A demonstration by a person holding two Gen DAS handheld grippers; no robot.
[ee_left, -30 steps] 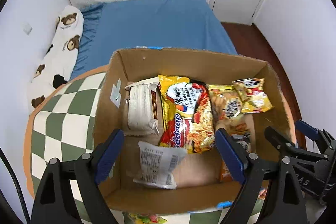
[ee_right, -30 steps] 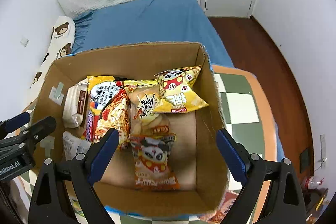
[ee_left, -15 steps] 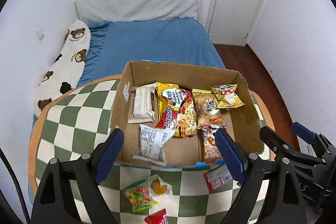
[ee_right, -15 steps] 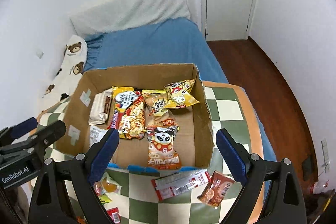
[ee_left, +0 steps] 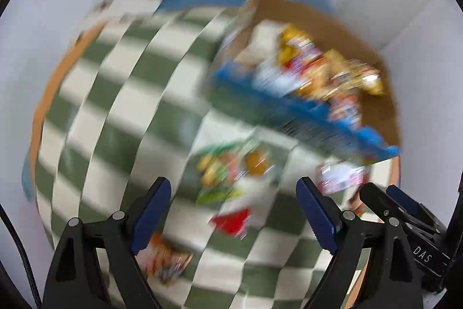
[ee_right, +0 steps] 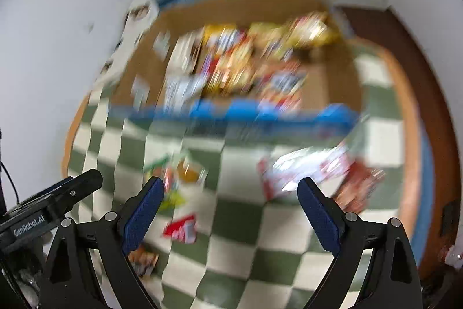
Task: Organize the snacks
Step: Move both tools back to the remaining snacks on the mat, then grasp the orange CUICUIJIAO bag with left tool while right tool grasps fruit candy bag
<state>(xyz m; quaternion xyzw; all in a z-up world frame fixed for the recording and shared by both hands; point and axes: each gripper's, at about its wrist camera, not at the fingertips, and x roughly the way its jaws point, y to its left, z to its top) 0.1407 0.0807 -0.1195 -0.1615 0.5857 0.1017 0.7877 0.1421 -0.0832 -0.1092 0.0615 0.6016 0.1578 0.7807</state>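
Both views are heavily motion-blurred. A cardboard box [ee_right: 318, 89] stands open on the checked tabletop, blue tape along its near rim. Several snack packets [ee_right: 231, 62] lie flat inside, mostly yellow, red and white; their print is unreadable. Loose on the cloth in front of the box: a green-and-orange packet [ee_left: 228, 173], a small red packet [ee_left: 231, 220], a white-and-red packet [ee_right: 303, 173] touching a reddish-brown packet [ee_right: 358, 187], and an orange packet [ee_left: 163, 259] nearest the camera.
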